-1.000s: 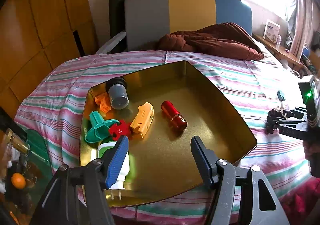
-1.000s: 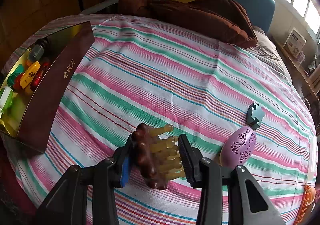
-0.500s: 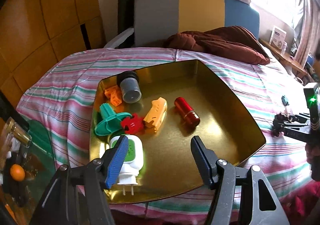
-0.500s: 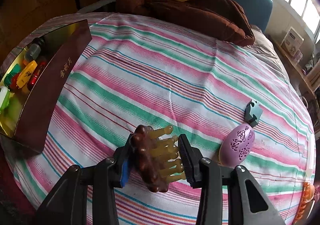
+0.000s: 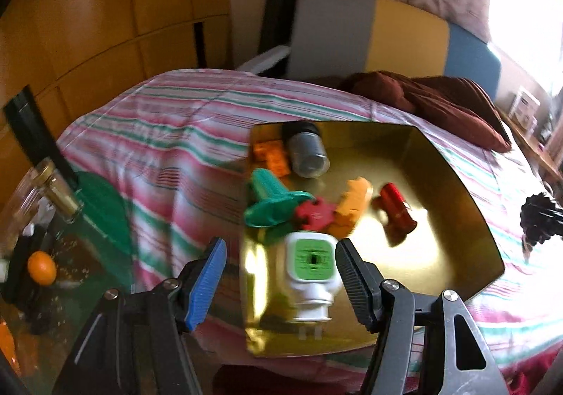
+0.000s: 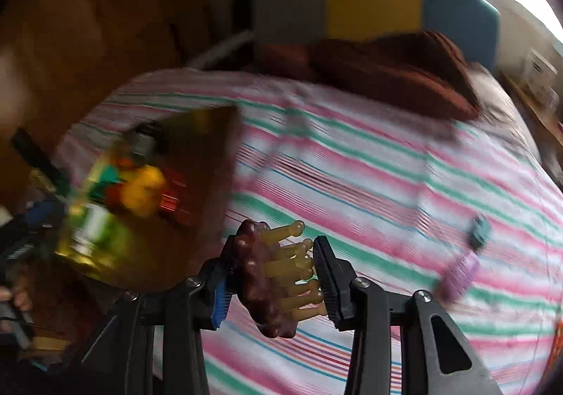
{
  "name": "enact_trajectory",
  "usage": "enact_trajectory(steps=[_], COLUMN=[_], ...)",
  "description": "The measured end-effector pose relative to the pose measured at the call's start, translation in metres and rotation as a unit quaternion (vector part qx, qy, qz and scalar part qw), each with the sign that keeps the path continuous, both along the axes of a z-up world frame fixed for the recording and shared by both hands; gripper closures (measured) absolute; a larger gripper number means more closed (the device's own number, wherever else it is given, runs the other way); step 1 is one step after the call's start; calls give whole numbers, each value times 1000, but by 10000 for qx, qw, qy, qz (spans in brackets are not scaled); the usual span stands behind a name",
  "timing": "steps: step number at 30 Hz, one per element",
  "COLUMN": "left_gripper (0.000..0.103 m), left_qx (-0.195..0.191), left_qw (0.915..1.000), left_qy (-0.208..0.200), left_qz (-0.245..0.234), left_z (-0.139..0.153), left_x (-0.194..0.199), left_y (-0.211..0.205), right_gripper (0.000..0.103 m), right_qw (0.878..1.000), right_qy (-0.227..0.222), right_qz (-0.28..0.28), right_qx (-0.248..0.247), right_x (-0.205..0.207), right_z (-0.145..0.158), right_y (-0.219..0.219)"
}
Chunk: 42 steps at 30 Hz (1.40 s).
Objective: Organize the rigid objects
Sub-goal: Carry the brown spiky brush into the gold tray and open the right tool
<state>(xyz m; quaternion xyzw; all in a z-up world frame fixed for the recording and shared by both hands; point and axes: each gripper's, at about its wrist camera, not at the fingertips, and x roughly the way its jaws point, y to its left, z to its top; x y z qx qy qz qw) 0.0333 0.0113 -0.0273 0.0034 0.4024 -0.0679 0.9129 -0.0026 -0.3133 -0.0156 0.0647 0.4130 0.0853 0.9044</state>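
Right gripper clamped on a dark brown massage comb with pale yellow prongs pointing toward the black finger, held above the striped bedspread. Left of it, blurred by motion, a gold tray with a dark red outer wall, full of bright small objects. Farther right on the bedspread, a purple egg-shaped object and just beyond it a small grey-teal piece; whether they touch cannot be told. Left gripper with fingers spread wide apart, gripping nothing, hovering at the near edge of the gold tray. Between those fingers in the view, a white plug adapter with a green face, lying in the tray's near corner, prongs toward the camera. Beyond it, clustered: a red puzzle-like piece, a teal plastic part, a yellow-orange toy, and a red metallic cylinder slightly apart to the right. At the far corner, a grey cup-shaped cylinder on its side beside orange blocks. Behind the tray, a dark brown blanket at the head of the bed, against a grey, yellow and blue headboard.
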Motion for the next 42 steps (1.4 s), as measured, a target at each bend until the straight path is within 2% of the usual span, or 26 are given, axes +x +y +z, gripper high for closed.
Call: enact_trajectory(steps=[3,6,9,12,15,19,22,24,25,27,34,42], left_gripper=[38,38,38,38,38,38,38,38,38,38,38,38], left_qx=[-38,-81,-97,-117,-142,-165,-165,-169,-181,-184,-122,-3], left_qw=[9998,9994,9991,9990,9988,9987,9988,9987,9986,9986,9988,9995], left_qy=[9,21,52,111,169,261,295,300,299,289,253,189], left_qz=[193,336,403,428,436,394,367,379,390,406,400,237], left_z=[-1,-3,-6,-11,-15,-23,-26,-26,-26,-26,-24,-19], left_x=[2,2,2,2,3,2,2,2,3,3,1,-4], left_y=[16,28,35,39,40,39,39,39,40,40,39,27], right_gripper=[61,61,61,61,61,60,59,53,45,38,38,38], right_qw=[9987,9955,9921,9903,9869,9850,9858,9861,9865,9884,9943,9984], right_qy=[-90,-56,124,330,672,870,868,808,746,609,387,232], right_qz=[483,934,1232,1349,1469,1447,1406,1437,1446,1390,974,505], right_qx=[146,173,213,10,-23,-370,-285,-205,-170,-68,167,141], right_x=[13,26,42,58,74,81,81,77,74,69,49,29], right_z=[11,9,-4,-22,-45,-68,-67,-61,-57,-48,-29,-21], right_y=[40,85,122,153,174,190,186,182,179,169,124,82])
